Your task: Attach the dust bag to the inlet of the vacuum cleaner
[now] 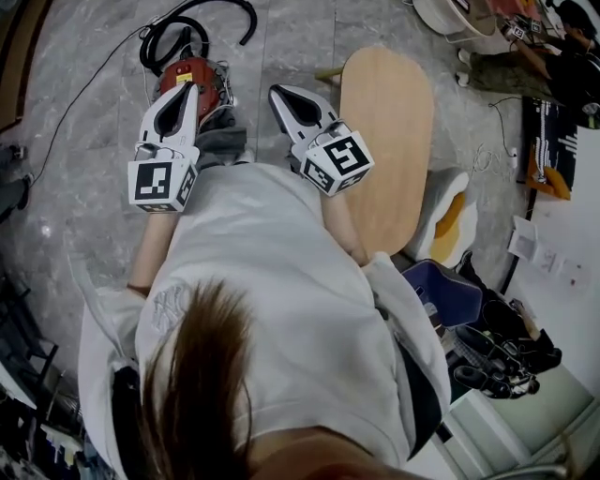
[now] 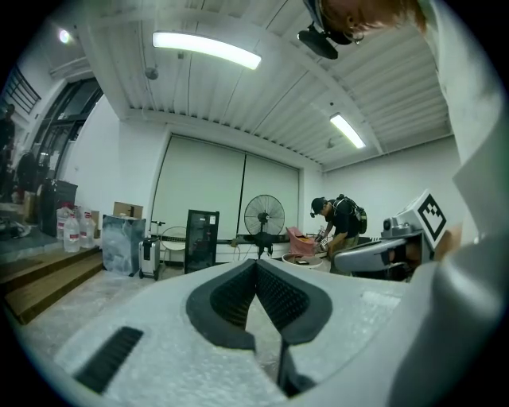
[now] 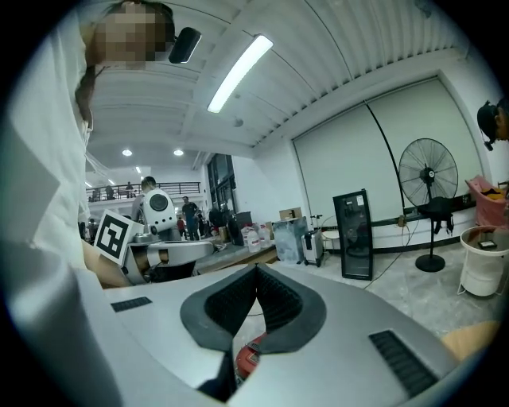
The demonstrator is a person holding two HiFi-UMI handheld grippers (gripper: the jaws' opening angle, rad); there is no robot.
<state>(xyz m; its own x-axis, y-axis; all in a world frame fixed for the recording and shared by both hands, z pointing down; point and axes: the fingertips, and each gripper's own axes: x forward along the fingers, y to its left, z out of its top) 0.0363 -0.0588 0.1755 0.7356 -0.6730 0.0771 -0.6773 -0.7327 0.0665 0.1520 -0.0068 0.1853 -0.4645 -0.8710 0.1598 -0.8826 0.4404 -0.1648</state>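
The red vacuum cleaner [image 1: 195, 77] lies on the grey floor ahead of me, its black hose [image 1: 211, 11] curled behind it. A grey cloth piece [image 1: 223, 141], possibly the dust bag, lies just in front of it. My left gripper [image 1: 190, 88] hovers over the vacuum, shut and empty. My right gripper [image 1: 276, 92] is held beside it to the right, also shut with nothing in it. In the right gripper view the shut jaws [image 3: 256, 269] point across the room, and a bit of the red vacuum [image 3: 251, 355] shows below them. The left gripper view shows shut jaws [image 2: 256, 262] pointing level.
An oval wooden table [image 1: 386, 141] stands close on the right. Bags and gear [image 1: 469, 319] crowd the floor at lower right. Across the room stand a floor fan [image 2: 264, 216], a black cabinet [image 2: 201, 238] and a person bent over [image 2: 338, 226].
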